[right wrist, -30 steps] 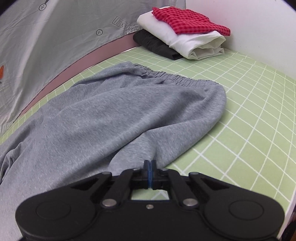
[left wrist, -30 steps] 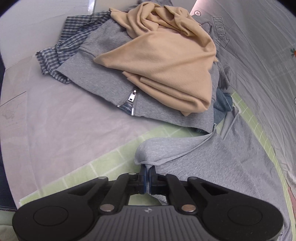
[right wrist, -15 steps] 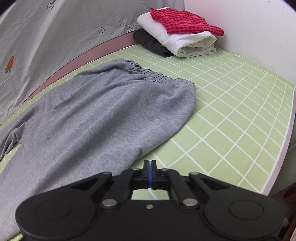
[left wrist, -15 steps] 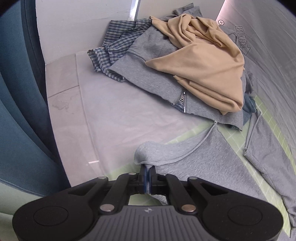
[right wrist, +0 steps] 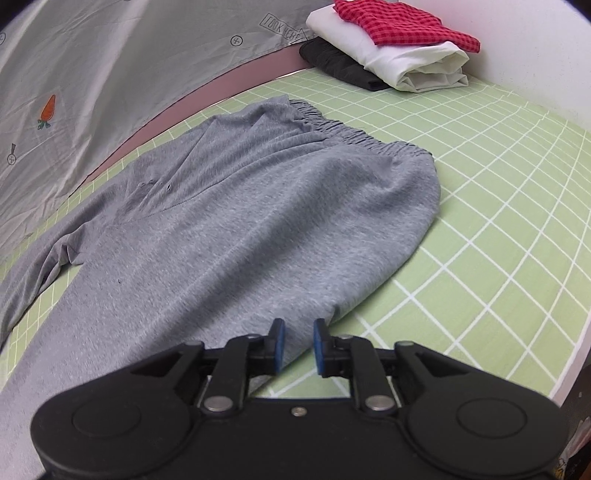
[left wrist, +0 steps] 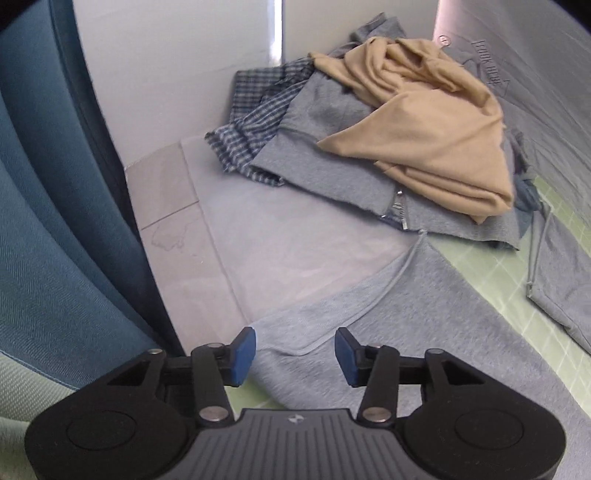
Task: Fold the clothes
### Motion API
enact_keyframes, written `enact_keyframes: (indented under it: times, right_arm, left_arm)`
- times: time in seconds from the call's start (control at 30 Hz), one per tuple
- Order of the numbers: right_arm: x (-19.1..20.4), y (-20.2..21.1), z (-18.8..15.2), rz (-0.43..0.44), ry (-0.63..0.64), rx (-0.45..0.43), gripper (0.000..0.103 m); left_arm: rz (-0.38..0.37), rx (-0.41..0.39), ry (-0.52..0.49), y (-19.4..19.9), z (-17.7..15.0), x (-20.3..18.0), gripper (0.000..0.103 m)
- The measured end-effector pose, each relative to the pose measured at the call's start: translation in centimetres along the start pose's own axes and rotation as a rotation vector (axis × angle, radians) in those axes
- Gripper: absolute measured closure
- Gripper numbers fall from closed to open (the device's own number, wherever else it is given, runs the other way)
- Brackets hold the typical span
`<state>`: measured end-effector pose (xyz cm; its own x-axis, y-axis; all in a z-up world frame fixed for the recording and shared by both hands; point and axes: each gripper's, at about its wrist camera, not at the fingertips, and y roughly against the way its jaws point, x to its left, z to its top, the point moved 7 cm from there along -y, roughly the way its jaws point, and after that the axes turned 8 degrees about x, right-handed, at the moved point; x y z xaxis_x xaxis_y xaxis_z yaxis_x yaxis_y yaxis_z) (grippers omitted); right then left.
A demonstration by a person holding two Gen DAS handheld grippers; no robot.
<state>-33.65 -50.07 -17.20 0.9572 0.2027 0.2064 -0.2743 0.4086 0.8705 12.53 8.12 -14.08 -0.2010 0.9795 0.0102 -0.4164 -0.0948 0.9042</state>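
Grey sweatpants (right wrist: 258, 221) lie spread flat on the green checked mat (right wrist: 498, 221), elastic waistband toward the far right. My right gripper (right wrist: 298, 349) is open, its blue pads either side of the near edge of the cloth by the waist. In the left wrist view one grey trouser leg (left wrist: 424, 325) runs across the mat, its hem end lying between the blue pads of my left gripper (left wrist: 294, 356), which is open wide. The other leg (left wrist: 561, 277) lies at the right edge.
A heap of unfolded clothes sits beyond the left gripper: a tan top (left wrist: 436, 140), a grey zip hoodie (left wrist: 332, 155), a blue plaid shirt (left wrist: 255, 125). A folded stack with a red checked shirt (right wrist: 402, 26) on white and black stands far right. Blue fabric (left wrist: 55, 240) hangs left.
Both grippers have opened and let go of the grey sweatpants, which now lie flat on the mat. The left gripper has swung leftward and back, bringing the blue fabric into view.
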Motion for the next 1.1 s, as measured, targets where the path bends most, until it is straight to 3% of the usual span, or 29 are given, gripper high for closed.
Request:
enact_keyframes:
  times: [0.13, 0.3, 0.43, 0.53, 0.57, 0.6, 0.63, 0.73, 0.87, 0.97, 1.07, 1.1]
  right_arm:
    - [0.3, -0.1, -0.8, 0.041, -0.053, 0.025, 0.059]
    - [1.9, -0.8, -1.8, 0.06, -0.025, 0.041, 0.051]
    - [3.5, -0.9, -2.4, 0.088, 0.011, 0.036, 0.051]
    - [4.7, -1.1, -2.6, 0.076, 0.072, 0.025, 0.058]
    - [5.1, -1.2, -2.7, 0.065, 0.104, 0.021, 0.072]
    - [5.5, -1.3, -2.7, 0.042, 0.148, 0.016, 0.094]
    - [5.7, -1.4, -2.6, 0.02, 0.185, 0.009, 0.101]
    - [5.6, -0.5, -2.1, 0.005, 0.214, -0.022, 0.102]
    - [5.1, 5.6, -0.4, 0.004, 0.189, -0.151, 0.102]
    - [4.5, 7.7, 0.0, -0.016, 0.187, -0.183, 0.102]
    - [3.2, 3.6, -1.6, -0.104, 0.243, -0.053, 0.102]
    - [3.0, 4.1, -1.7, -0.08, 0.207, -0.059, 0.102]
  left_arm:
    - [-0.002, -0.006, -0.069, 0.7, -1.0, -2.5, 0.032]
    - [0.002, 0.094, -0.112, -1.0, -4.2, -4.0, 0.032]
    - [-0.004, 0.113, -0.166, -2.4, -5.5, -4.2, 0.032]
    - [0.001, 0.122, -0.194, -3.3, -5.4, -4.1, 0.032]
    - [0.0, 0.124, -0.197, -3.5, -5.3, -4.0, 0.032]
    - [-0.005, 0.122, -0.199, -3.6, -5.2, -4.0, 0.031]
    - [-0.013, 0.118, -0.202, -3.8, -5.0, -3.9, 0.029]
    - [-0.026, 0.115, -0.221, -4.2, -4.4, -3.7, 0.024]
    - [-0.05, 0.139, -0.214, -4.7, -3.7, -3.2, 0.022]
    - [-0.051, 0.134, -0.208, -4.9, -3.7, -3.0, 0.018]
    - [-0.055, 0.143, -0.196, -5.2, -3.5, -2.6, 0.012]
    - [-0.055, 0.146, -0.196, -5.3, -3.4, -2.5, 0.012]
